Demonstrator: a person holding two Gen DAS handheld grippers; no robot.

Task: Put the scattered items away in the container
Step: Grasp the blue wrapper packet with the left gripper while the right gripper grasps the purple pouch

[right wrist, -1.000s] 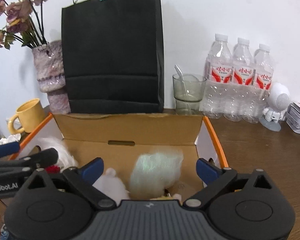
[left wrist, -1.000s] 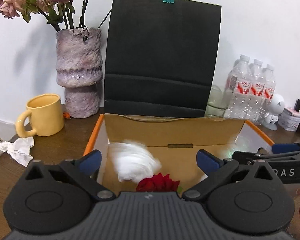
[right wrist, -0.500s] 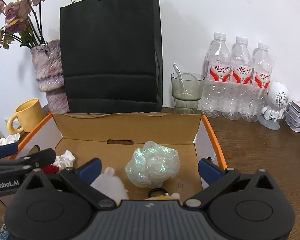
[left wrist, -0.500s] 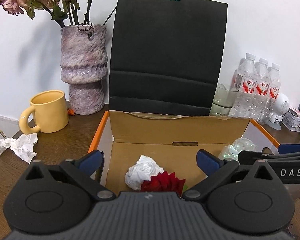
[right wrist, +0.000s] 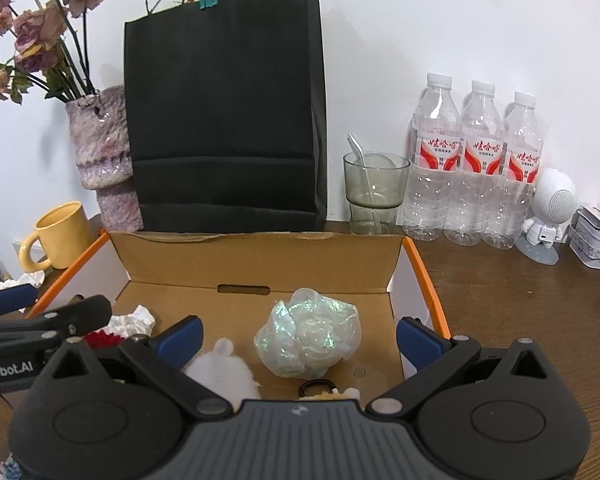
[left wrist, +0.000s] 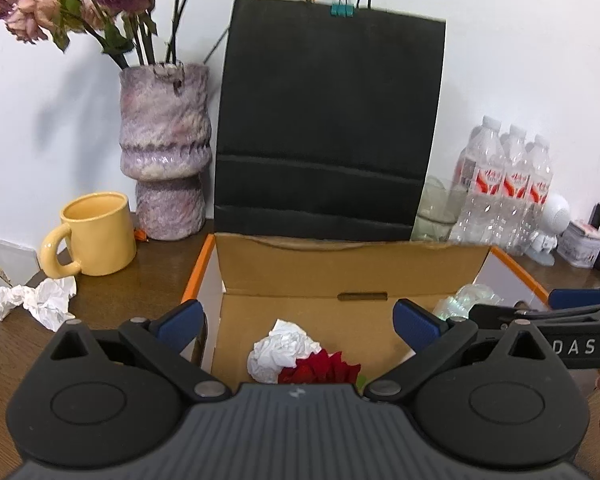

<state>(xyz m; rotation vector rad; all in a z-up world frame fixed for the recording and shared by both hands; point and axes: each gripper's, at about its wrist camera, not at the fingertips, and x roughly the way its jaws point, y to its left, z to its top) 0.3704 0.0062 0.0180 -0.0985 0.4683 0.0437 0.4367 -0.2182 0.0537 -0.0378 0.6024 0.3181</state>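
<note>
Left wrist view, entry one: my left gripper (left wrist: 296,322) hangs over the near left part of the cardboard box (left wrist: 352,266), jaws spread wide with nothing between them, so I judge it is done with its load. Below it a white paper ball (left wrist: 282,350) lies on the box floor, touching a red flower (left wrist: 320,368) at the near edge; both sit low inside, where the walls will keep them. Entry two, right wrist view: my right gripper (right wrist: 300,338) is likewise wide open and empty, held over the near right part of the box, directly above a shiny cellophane wad (right wrist: 308,338) resting on the cardboard floor. Beside it, nearer me, a white fluffy thing (right wrist: 224,370) and a small black ring (right wrist: 315,387) also lie in the box. Entry three, outstanding: a crumpled tissue (left wrist: 40,300) remains on the wooden table (right wrist: 520,300), left of the box and just in front of the yellow mug (left wrist: 96,240); I judge it the next item for the left side. Changes logged: a second ago the paper ball and the wad were motion-blurred, falling; half a second ago they had landed, and now they rest in the same spots. Both grippers have stayed open, and each view has shifted only slightly.
</note>
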